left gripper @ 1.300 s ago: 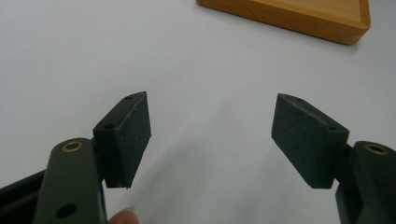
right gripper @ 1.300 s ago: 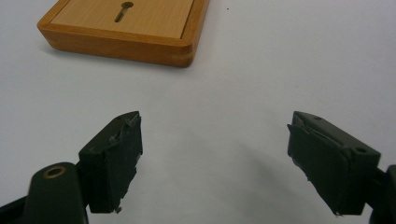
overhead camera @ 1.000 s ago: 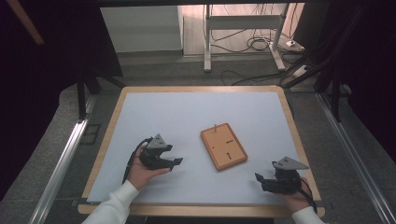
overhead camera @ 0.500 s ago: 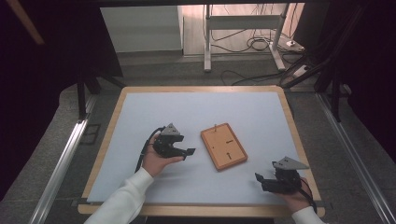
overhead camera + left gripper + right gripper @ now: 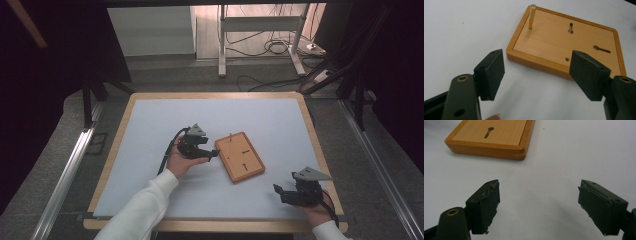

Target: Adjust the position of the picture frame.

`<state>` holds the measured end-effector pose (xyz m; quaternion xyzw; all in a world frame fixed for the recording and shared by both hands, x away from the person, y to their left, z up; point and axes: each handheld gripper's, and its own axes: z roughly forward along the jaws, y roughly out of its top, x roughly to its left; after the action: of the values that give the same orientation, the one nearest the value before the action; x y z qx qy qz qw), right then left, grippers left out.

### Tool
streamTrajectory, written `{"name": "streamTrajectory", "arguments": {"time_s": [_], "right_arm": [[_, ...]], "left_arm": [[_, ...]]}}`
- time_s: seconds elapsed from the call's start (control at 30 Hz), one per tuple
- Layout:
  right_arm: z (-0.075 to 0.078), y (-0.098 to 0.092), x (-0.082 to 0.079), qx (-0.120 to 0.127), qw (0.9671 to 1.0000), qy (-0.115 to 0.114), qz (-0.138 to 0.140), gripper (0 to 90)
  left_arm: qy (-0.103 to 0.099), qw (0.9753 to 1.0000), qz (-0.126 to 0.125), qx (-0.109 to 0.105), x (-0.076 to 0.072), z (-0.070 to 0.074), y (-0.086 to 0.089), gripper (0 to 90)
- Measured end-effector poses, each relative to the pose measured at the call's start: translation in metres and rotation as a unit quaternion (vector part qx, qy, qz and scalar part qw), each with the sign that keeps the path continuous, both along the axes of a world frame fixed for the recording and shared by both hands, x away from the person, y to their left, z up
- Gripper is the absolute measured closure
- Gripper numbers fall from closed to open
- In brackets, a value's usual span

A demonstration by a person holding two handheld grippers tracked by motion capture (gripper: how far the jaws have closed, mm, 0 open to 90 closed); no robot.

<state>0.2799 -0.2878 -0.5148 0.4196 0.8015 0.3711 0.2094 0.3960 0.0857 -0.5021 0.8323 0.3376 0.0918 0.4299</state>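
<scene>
Tool work at this moment takes place on a wide desk [image 5: 150, 130] with a pale blue-white top and a wooden rim. Near its middle, slightly to the right, a flat wooden board [image 5: 240, 156] lies at a tilt, with a raised frame around its edge. From the left gripper view, the board [image 5: 564, 42] shows 2 keyhole slots, 1 small round hole and 1 brass peg [image 5: 532, 16] standing upright in its far left corner. The left tool [image 5: 212, 154] sits just beside the board's left edge, its jaws spread wide and holding nothing; in its own view the left tool [image 5: 537, 72] frames the board's near edge between its 2 pads, without touching it. The right tool [image 5: 277, 192] rests at the near right of the desk, well apart from the board, pointing left, jaws also spread and empty. Its own view shows the right tool [image 5: 539, 205] over bare desk, with the board's corner [image 5: 519, 152] farther off.
</scene>
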Motion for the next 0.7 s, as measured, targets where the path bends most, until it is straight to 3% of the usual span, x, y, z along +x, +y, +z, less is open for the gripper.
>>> {"name": "streamTrajectory", "arguments": {"time_s": [0.37,0.7], "right_arm": [[-0.001,-0.001,0.002,-0.003,1.0,0.001,0.001,17.5],[-0.002,0.0,0.002,-0.004,1.0,0.003,0.0,17.5]], "left_arm": [[-0.014,0.9996,-0.006,0.023,0.024,-0.007,-0.029,31.9],[-0.021,0.9996,0.0,0.017,0.04,-0.013,-0.041,38.2]]}}
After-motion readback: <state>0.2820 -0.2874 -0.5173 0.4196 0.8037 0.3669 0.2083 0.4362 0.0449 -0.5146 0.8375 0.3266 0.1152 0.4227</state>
